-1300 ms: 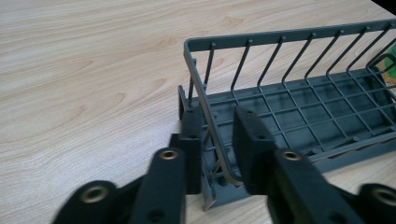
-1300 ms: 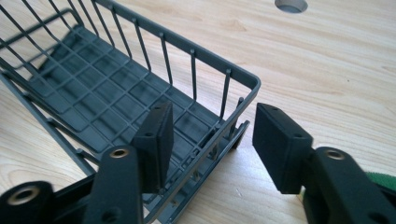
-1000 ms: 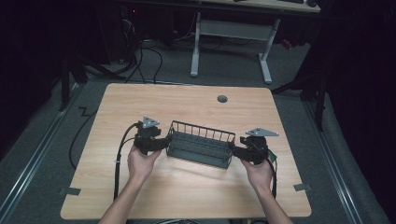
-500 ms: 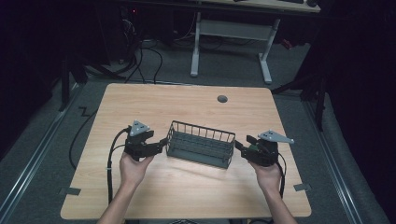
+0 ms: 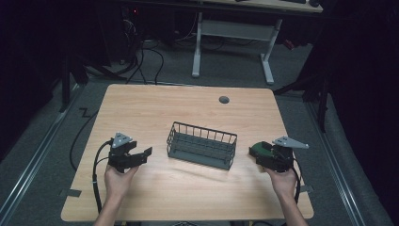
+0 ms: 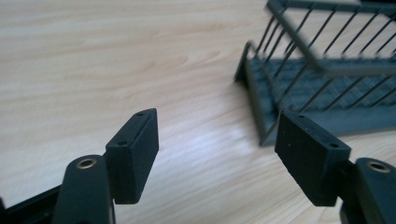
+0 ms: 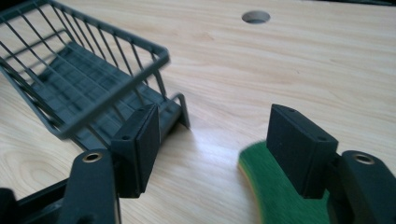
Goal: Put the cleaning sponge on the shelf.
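The wire basket stands upright near the middle of the desk, and both hands sit back from its short ends, so the step in hand looks like letting go after setting it down. The left tongs are spread, their jaws having just been opening, with nothing between them; the basket's corner lies just ahead in the left gripper view. The right tongs are likewise spread and have just been opening, bare of any load, though something green, blurred, lies just beside one jaw. A next move would probably call for clearing both hands away. Count: one basket, two tongs, one cable hole in the desk
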`<state>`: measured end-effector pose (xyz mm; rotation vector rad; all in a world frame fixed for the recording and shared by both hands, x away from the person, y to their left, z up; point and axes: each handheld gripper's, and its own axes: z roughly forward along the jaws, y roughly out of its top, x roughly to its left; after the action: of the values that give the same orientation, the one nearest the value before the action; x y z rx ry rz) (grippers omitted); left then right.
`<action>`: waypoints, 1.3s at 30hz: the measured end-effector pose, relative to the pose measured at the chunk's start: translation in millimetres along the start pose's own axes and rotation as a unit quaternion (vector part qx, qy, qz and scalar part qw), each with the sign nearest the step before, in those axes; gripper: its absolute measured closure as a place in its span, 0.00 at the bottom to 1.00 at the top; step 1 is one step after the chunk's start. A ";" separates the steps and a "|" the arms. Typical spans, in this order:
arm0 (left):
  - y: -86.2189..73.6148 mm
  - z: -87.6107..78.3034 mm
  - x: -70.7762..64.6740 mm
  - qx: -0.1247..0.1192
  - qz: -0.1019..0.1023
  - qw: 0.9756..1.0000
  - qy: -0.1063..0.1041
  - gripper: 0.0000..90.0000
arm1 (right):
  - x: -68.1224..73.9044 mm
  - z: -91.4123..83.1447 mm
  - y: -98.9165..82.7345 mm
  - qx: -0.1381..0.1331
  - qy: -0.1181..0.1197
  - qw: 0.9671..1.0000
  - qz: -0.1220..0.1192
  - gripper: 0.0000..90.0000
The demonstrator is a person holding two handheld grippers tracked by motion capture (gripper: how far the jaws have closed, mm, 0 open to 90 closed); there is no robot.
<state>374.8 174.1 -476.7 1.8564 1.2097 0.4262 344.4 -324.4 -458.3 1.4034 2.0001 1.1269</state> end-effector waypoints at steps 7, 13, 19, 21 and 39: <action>-24.5 3.1 12.6 0.019 -0.008 1.000 0.021 0.34 | -16.5 -2.7 -15.2 0.002 -0.018 1.000 0.013 0.38; -40.9 10.6 18.3 0.043 -0.005 0.998 0.051 0.34 | -22.9 -2.9 -21.8 0.003 -0.031 1.000 0.004 0.34; -54.4 18.6 23.7 0.041 -0.021 0.996 0.073 0.35 | -28.7 11.4 -25.8 0.038 -0.037 0.999 -0.006 0.28; -53.6 20.8 23.1 0.042 -0.013 0.995 0.085 0.35 | -30.6 16.7 -26.0 0.045 -0.046 0.998 -0.011 0.28; -53.6 25.2 15.9 0.052 0.011 0.993 0.101 0.28 | -43.0 41.9 -22.3 0.084 -0.059 0.994 -0.025 0.21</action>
<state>368.3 184.8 -536.7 1.9529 1.3697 0.5857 379.5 -352.0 -504.2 1.4557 2.0729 0.8515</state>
